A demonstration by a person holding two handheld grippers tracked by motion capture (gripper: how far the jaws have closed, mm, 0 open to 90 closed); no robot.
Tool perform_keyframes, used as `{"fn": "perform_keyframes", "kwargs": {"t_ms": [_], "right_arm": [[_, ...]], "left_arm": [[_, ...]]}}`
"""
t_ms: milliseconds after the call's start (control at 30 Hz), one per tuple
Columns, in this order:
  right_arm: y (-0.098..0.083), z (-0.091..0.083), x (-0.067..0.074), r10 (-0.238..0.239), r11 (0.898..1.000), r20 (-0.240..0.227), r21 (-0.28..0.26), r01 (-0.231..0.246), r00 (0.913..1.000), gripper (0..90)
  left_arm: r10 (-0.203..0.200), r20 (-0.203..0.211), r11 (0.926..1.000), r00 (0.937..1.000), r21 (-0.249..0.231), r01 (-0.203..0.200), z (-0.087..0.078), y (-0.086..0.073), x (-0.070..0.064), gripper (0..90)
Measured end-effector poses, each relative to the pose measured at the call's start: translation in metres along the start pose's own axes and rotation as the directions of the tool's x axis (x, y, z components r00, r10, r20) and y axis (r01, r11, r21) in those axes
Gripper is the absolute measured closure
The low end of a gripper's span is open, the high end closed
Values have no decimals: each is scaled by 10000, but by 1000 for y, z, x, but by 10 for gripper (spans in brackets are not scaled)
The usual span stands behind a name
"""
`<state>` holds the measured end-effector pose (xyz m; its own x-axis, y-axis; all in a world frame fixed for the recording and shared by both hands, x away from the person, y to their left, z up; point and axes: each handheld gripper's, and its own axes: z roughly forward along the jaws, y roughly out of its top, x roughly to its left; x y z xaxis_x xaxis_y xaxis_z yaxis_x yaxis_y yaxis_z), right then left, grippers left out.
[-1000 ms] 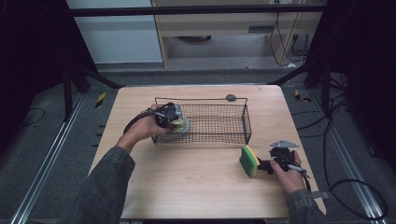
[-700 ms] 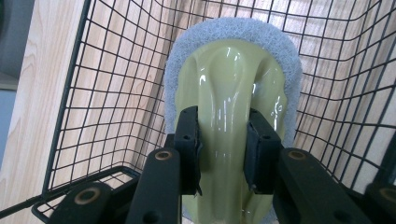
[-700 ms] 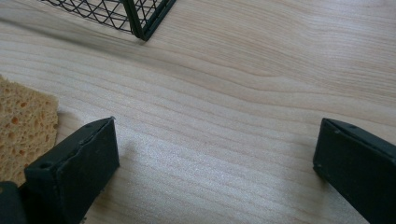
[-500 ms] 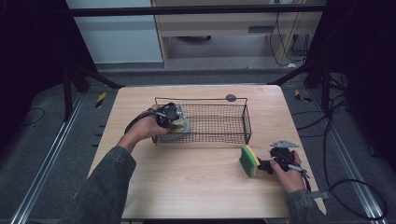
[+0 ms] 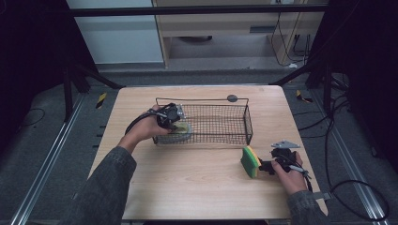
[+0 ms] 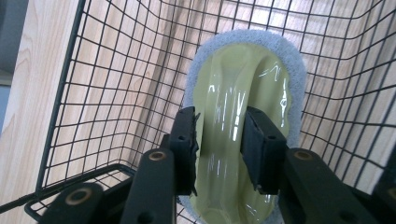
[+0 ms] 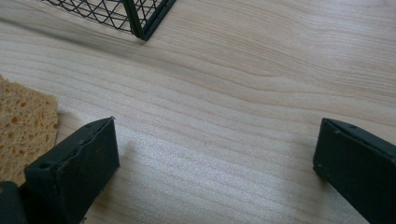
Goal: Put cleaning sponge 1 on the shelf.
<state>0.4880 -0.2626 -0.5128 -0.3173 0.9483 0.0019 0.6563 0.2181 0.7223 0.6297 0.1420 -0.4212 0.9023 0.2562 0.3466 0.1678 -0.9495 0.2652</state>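
Pale yellow wrapped sponge with a white pad rim (image 6: 243,84) sits inside the black wire basket (image 5: 220,123), at its left end. Left gripper (image 5: 174,118) reaches over the basket's left wall; its jaws pinch the sponge's glossy wrap from both sides, though they have just been easing apart a little. Right gripper (image 5: 270,166) rests on the wooden table (image 5: 197,187) at near right, jaws spread wide with bare wood between them. A green-and-yellow sponge (image 5: 250,161) stands on edge just left of it.
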Motion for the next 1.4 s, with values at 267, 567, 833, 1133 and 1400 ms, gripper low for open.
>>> {"fn": "perform_keyframes", "kwargs": {"t_ms": [267,567,833,1133,1400], "right_arm": [[0,0,0,-1,10000,-1,-1,1,10000,5],[0,0,0,3,10000,-1,-1,-3,10000,5],[0,0,0,1,10000,-3,0,-1,10000,5],[0,0,-1,-79,10000,7,-1,79,10000,4],[0,1,-3,-86,10000,-89,-35,85,9999,8]], "left_arm": [[-187,-185,9983,9997,-551,176,-12,5,-2,623],[-218,-511,9960,9985,-881,173,-22,10,0,592],[-673,-841,9915,9942,-1171,572,-28,13,0,361],[-2029,-908,9464,9750,-2738,1714,-55,7,-11,86],[-3136,-727,8854,9468,-3826,2639,-74,-19,-31,53]]}}
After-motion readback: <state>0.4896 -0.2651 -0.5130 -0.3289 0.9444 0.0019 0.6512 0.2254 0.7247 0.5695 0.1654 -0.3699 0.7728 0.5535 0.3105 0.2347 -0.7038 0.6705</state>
